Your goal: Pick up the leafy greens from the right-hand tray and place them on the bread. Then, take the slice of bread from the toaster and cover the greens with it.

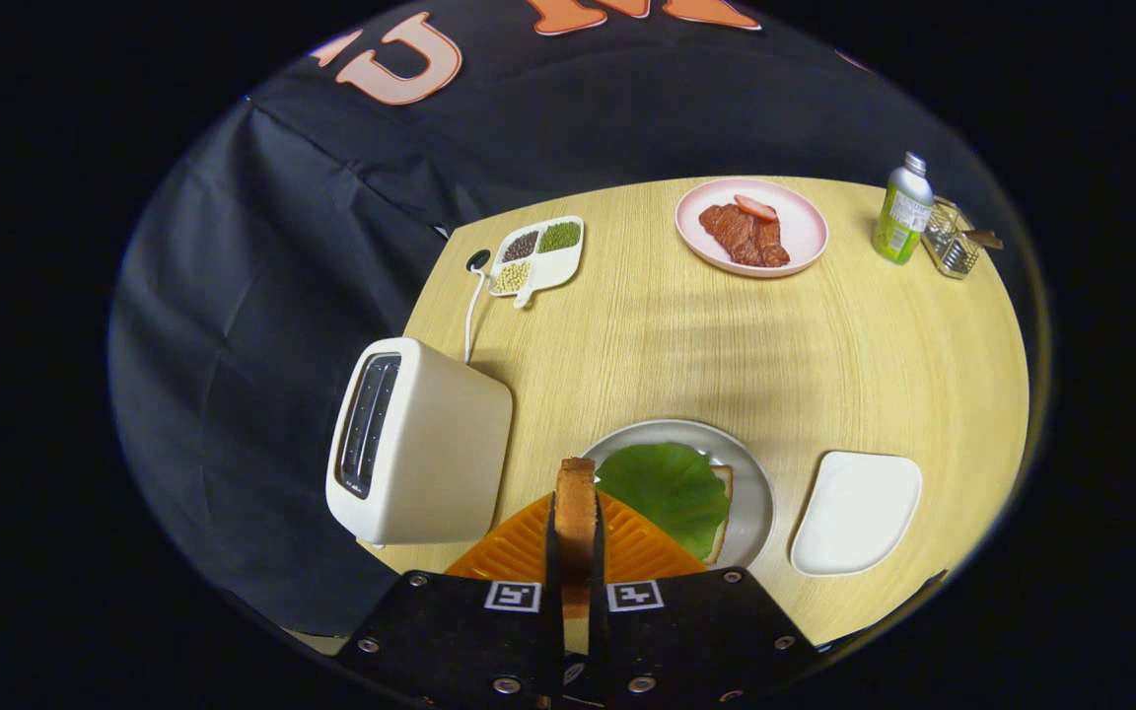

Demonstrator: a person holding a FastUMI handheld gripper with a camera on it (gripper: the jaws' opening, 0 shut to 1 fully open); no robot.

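Observation:
My gripper [576,523] is shut on a slice of toasted bread [576,493], held on edge between the two orange fingers [519,542]. Just ahead and slightly right of the fingers lies a green leaf [665,485] on a bread slice [723,513], both on a grey plate [755,493]. The white toaster [420,444] stands to the left of the fingers, its slot [368,422] dark. A white tray [856,513] lies to the right of the plate, bare.
At the far side of the wooden table [706,345] are a pink plate [805,232] with meat slices, a divided white dish [538,256] of beans, a green bottle [901,209] and a small wire basket [953,247]. The toaster's cord [470,306] runs back.

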